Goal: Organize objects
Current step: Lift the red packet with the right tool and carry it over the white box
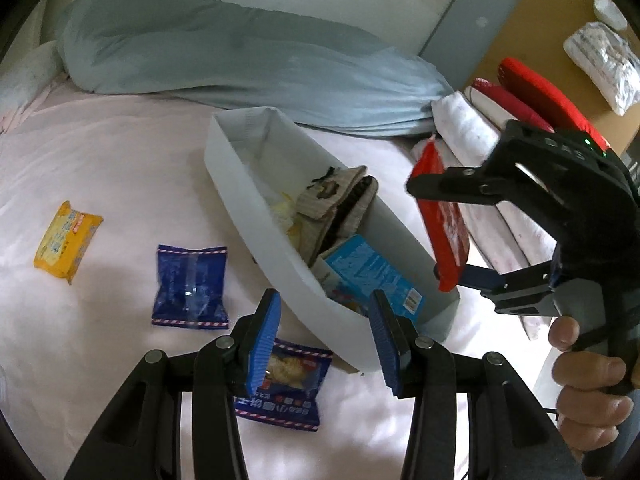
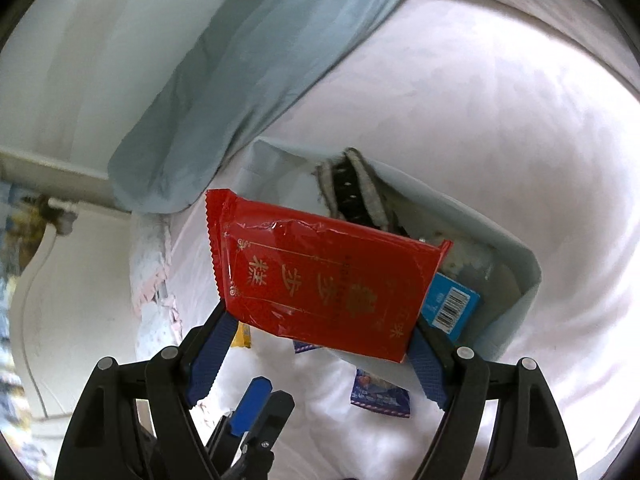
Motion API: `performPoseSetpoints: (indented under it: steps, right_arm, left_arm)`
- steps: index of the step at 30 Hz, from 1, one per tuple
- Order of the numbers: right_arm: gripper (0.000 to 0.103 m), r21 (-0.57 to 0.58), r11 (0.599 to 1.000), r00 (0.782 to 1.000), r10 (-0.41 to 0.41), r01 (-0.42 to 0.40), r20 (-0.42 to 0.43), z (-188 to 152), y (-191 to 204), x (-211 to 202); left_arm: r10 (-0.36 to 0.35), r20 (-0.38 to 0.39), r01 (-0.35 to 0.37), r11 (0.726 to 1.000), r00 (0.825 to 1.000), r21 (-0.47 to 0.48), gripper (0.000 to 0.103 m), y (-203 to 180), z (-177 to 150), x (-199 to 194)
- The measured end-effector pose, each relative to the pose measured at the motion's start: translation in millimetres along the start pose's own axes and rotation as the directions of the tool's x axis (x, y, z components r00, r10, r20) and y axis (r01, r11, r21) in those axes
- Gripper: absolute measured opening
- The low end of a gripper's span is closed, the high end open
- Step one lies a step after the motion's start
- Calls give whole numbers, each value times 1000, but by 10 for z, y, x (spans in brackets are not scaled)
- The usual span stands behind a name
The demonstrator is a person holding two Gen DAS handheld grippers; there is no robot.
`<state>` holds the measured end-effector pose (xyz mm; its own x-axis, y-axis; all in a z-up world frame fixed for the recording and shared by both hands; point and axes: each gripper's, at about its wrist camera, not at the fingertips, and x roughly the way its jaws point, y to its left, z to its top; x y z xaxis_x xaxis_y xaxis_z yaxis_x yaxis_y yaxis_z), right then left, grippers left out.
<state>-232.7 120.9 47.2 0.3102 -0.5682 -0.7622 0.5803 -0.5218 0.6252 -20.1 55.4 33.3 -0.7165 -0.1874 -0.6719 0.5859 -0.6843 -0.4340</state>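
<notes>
A pale grey bin (image 1: 256, 216) lies on the white bed and holds a knitted cloth (image 1: 340, 200) and a blue box (image 1: 372, 272). My right gripper (image 1: 436, 232) is shut on a red packet (image 1: 442, 216) and holds it above the bin's right side. In the right wrist view the red packet (image 2: 324, 276) sits between the fingers, over the bin (image 2: 516, 264). My left gripper (image 1: 324, 340) is open and empty, just in front of the bin's near end. A blue snack packet (image 1: 288, 388) lies under it. Another blue packet (image 1: 191, 286) and a yellow packet (image 1: 66, 242) lie to the left.
A long blue-grey pillow (image 1: 224, 60) lies across the back of the bed. Folded white and red cloths (image 1: 496, 132) are stacked at the right, beside a brown surface (image 1: 560, 12) with a plastic bag (image 1: 604, 60) on it.
</notes>
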Motion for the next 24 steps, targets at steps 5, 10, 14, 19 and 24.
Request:
performPoseSetpoints:
  steps: [5, 10, 14, 19, 24]
  right_arm:
    - [81, 35, 997, 997, -72, 71, 20, 33, -91, -32]
    - [82, 86, 987, 991, -137, 137, -4, 74, -226, -51]
    - [82, 48, 973, 974, -226, 224, 32, 91, -238, -166]
    - [82, -52, 934, 933, -349, 354, 89, 74, -33, -173]
    - [82, -136, 922, 931, -363, 363, 28, 32, 66, 13]
  left_arm:
    - [14, -13, -14, 1000, 1000, 10, 44, -71, -14, 63]
    - [26, -15, -26, 1000, 1000, -5, 44, -46, -18, 69]
    - [47, -8, -48, 999, 999, -18, 44, -6, -13, 51]
    - [50, -12, -50, 998, 999, -27, 44, 5, -16, 51]
    - [34, -7, -35, 998, 999, -52, 44, 46, -2, 15]
